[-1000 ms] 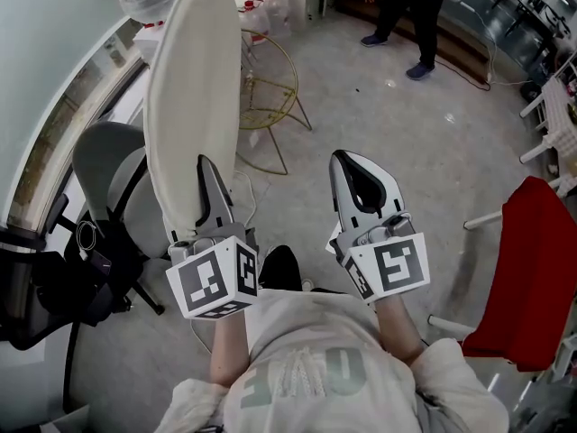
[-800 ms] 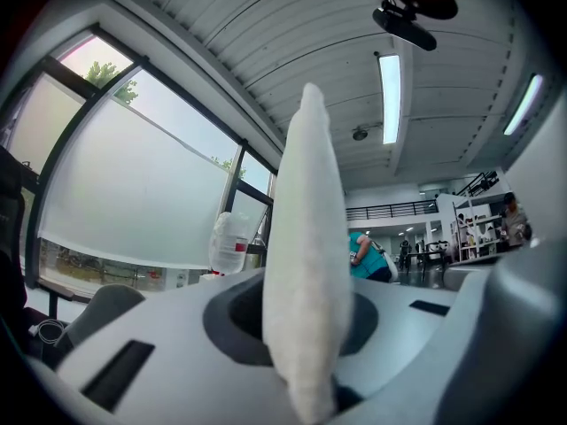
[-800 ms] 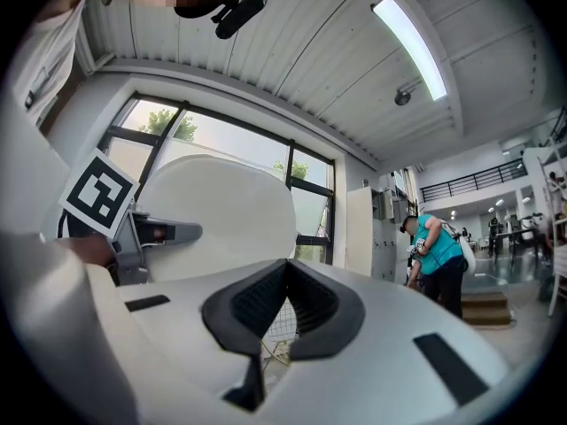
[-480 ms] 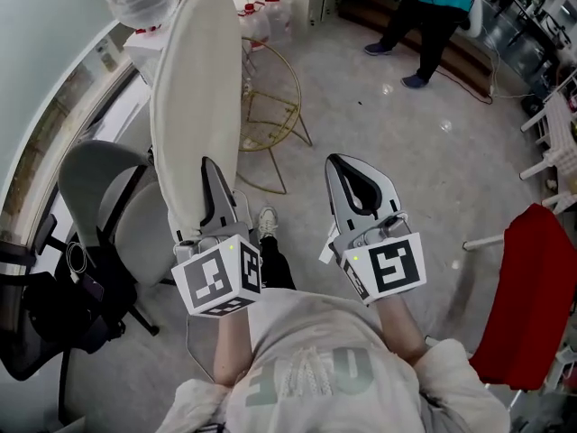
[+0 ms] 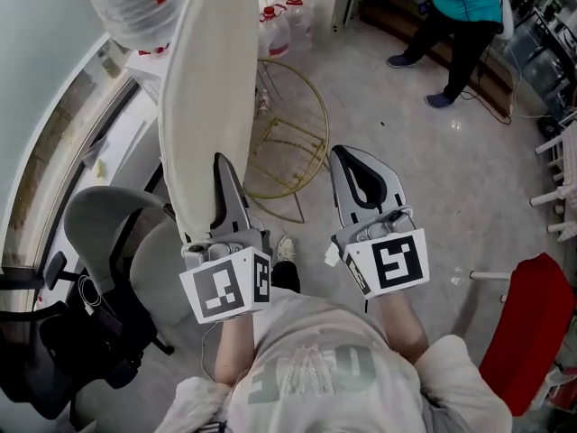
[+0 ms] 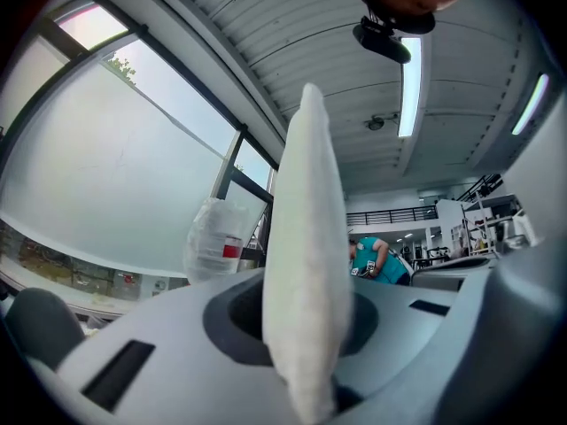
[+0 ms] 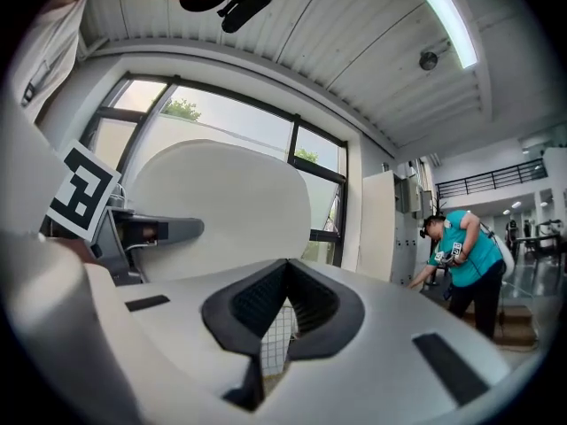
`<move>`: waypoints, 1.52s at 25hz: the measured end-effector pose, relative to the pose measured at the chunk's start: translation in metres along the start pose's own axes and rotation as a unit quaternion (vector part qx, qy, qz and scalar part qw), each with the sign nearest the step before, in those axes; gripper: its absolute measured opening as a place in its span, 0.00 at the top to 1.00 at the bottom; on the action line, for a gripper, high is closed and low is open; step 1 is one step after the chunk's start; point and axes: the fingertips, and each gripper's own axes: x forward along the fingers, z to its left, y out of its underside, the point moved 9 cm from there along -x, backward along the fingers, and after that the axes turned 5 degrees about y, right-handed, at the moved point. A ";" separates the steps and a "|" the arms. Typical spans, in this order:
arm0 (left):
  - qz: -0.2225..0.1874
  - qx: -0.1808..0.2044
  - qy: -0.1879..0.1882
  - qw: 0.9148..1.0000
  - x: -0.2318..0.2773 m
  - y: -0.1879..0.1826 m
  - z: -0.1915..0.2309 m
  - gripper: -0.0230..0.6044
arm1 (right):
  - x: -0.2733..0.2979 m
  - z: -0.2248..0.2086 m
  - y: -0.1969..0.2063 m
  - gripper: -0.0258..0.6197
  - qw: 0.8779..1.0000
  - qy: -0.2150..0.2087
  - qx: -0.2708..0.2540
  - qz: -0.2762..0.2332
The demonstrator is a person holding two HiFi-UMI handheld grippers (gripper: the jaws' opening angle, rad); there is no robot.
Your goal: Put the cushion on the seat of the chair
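Observation:
A cream round cushion stands on edge, and my left gripper is shut on its lower rim. In the left gripper view the cushion rises straight up between the jaws of the left gripper. My right gripper is held level beside it, shut with nothing in it. In the right gripper view, the jaws of the right gripper meet at their tips and the cushion fills the left. A gold wire chair stands on the floor just ahead of both grippers.
A grey office chair and a black chair stand at the left by the window. A red chair is at the lower right. A person in a teal top bends at the far right. Water jugs stand behind the wire chair.
Both grippers and the cushion have moved forward together across the room. The gold wire chair now lies much closer, just beyond the jaws. Neither gripper's jaws have changed.

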 end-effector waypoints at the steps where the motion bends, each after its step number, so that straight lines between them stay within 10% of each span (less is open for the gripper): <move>1: -0.001 0.001 0.003 1.000 0.016 0.001 0.006 0.88 | 0.017 -0.002 0.000 0.93 1.000 0.003 -0.001 0.000; 29: 0.061 0.020 -0.005 0.998 0.199 0.061 0.015 0.87 | 0.171 -0.104 0.036 0.93 1.000 0.007 0.002 0.001; 38: 0.128 0.010 0.029 0.991 0.235 0.137 0.013 0.87 | 0.234 -0.113 0.101 0.93 1.000 -0.019 0.003 0.019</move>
